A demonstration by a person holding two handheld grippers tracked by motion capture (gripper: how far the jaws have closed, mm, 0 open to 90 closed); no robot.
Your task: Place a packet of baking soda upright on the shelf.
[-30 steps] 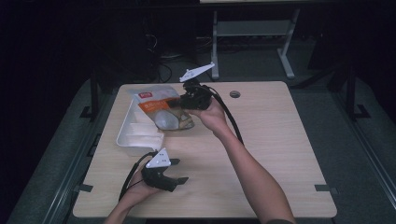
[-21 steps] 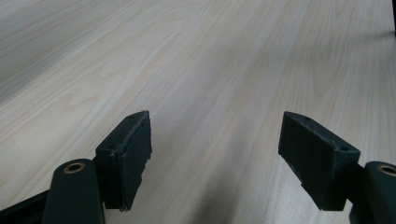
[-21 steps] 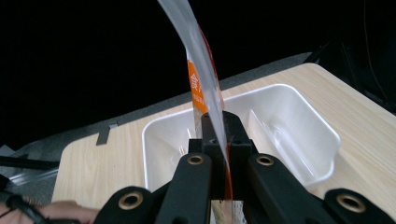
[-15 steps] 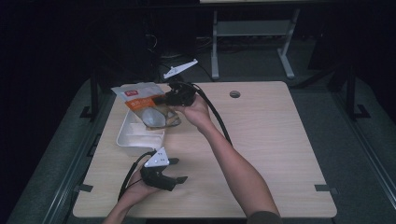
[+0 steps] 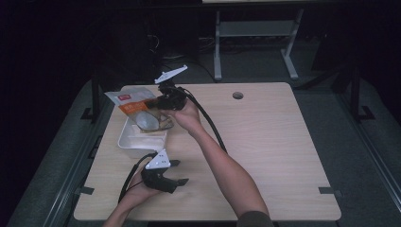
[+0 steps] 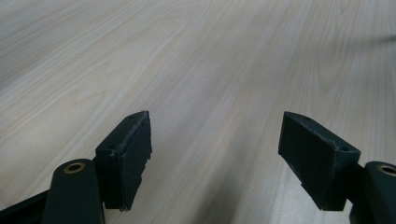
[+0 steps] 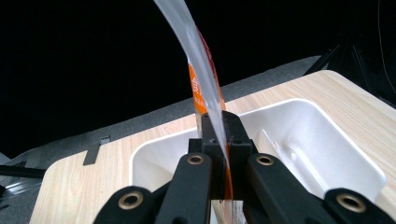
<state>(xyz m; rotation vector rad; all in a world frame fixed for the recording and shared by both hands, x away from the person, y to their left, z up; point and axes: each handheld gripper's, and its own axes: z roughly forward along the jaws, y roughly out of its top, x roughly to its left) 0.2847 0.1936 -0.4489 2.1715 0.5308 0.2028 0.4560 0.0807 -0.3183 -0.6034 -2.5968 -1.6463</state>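
The right gripper (image 5: 163,100) has its jaws clamped tight on the edge of a clear packet (image 5: 142,112) with an orange label, and in the right gripper view the film (image 7: 205,88) runs straight up out of the pinch, thin and glossy. The packet hangs over the far end of the white tray (image 5: 127,141), which sits near the left edge of the table (image 5: 265,151); something pale and rounded shows through the plastic, though I cannot tell what it is. My guess is the job in hand is getting the packet into the tray, and the thing to watch is that floppy film: the grip is only on one margin, so the heavy end will swing if the hand jerks. I would bring it down slowly, let the bottom touch the tray floor first, then lay the rest over flat before letting go, well inside the tray (image 7: 299,140) walls so nothing drapes over the rim. The left gripper (image 5: 171,176) rests low on the table close to the person, jaws spread wide with nothing between them, just bare wood ahead in the left gripper view. It is well apart from the tray, but it could steady the tray's near wall if the packet drags.
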